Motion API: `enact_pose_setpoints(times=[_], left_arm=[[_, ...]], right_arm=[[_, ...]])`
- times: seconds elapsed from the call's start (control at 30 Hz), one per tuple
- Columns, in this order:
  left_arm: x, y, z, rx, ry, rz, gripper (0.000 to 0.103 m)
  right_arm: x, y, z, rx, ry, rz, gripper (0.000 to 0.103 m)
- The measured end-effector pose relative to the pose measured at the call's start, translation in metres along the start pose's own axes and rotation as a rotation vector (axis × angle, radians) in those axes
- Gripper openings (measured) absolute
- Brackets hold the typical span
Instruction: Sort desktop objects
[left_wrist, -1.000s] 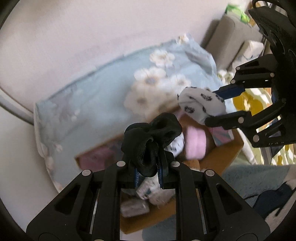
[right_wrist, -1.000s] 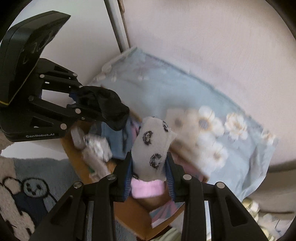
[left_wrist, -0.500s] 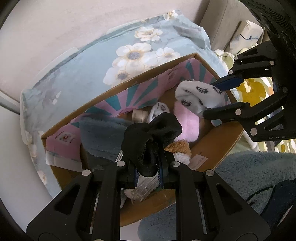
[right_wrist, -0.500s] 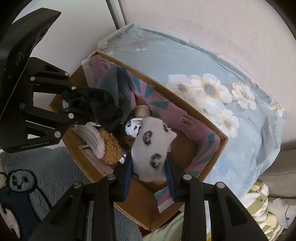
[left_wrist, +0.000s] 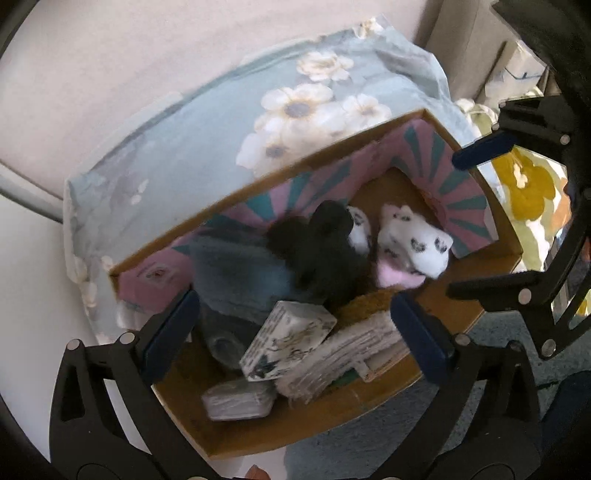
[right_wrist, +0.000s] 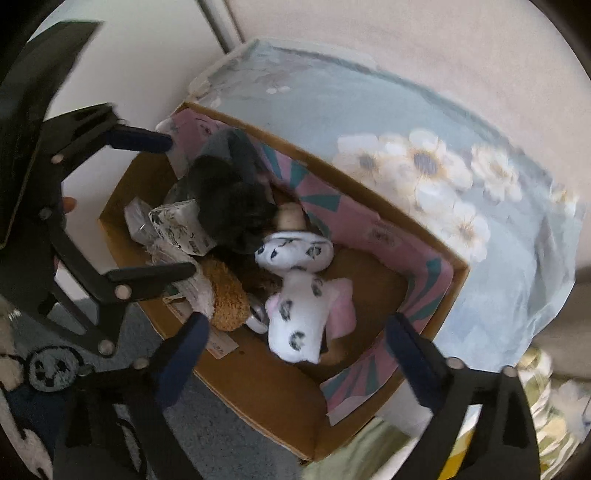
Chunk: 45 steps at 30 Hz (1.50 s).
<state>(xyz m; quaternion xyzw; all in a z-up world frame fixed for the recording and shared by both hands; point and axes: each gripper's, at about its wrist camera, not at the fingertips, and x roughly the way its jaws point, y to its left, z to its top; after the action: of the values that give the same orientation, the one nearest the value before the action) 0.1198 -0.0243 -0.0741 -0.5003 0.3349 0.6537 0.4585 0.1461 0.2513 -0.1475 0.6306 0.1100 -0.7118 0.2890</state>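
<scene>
Cardboard box (left_wrist: 480, 317) now holds dropped socks (left_wrist: 413, 247); both tongs opened.

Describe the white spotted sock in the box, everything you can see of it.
The white sock is soft knit fabric with dark paw-like spots and a pale pink cuff. It lies loose and crumpled inside the cardboard box, near the pink-and-teal lined wall. A second spotted white piece sits against it, beside the black sock. The right gripper hangs above it, jaws just opened wide, pads clear of the fabric. In the left wrist view it shows bunched, pink end down.
</scene>
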Motion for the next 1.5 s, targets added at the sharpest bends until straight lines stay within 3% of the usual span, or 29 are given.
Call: enact_pose_setpoints(times=[0.57,0.73,1.0,1.17,1.33,1.5], left_arm=[[-0.009,0.016,0.0,-0.01,-0.029,0.006,0.103],[-0.018,0.024,0.0,-0.031,-0.056,0.013,0.103],[-0.045,0.058,0.001,-0.204,-0.157,0.053,0.103],[-0.065,0.076,-0.001,-0.281,-0.237,0.147,0.103],[-0.076,0.1,-0.006,-0.401,-0.29,0.13,0.103],[-0.073,0.119,-0.014,-0.486,-0.294,0.139,0.103]], right_arm=[[-0.002,0.003,-0.001,0.105,-0.04,-0.034,0.102],[-0.012,0.001,0.003,0.167,-0.057,-0.1,0.102],[-0.042,-0.003,0.012,0.303,-0.155,-0.173,0.102],[-0.057,-0.006,0.014,0.386,-0.207,-0.202,0.102],[-0.06,-0.009,0.012,0.444,-0.236,-0.209,0.102],[-0.058,-0.017,0.007,0.506,-0.261,-0.259,0.102]])
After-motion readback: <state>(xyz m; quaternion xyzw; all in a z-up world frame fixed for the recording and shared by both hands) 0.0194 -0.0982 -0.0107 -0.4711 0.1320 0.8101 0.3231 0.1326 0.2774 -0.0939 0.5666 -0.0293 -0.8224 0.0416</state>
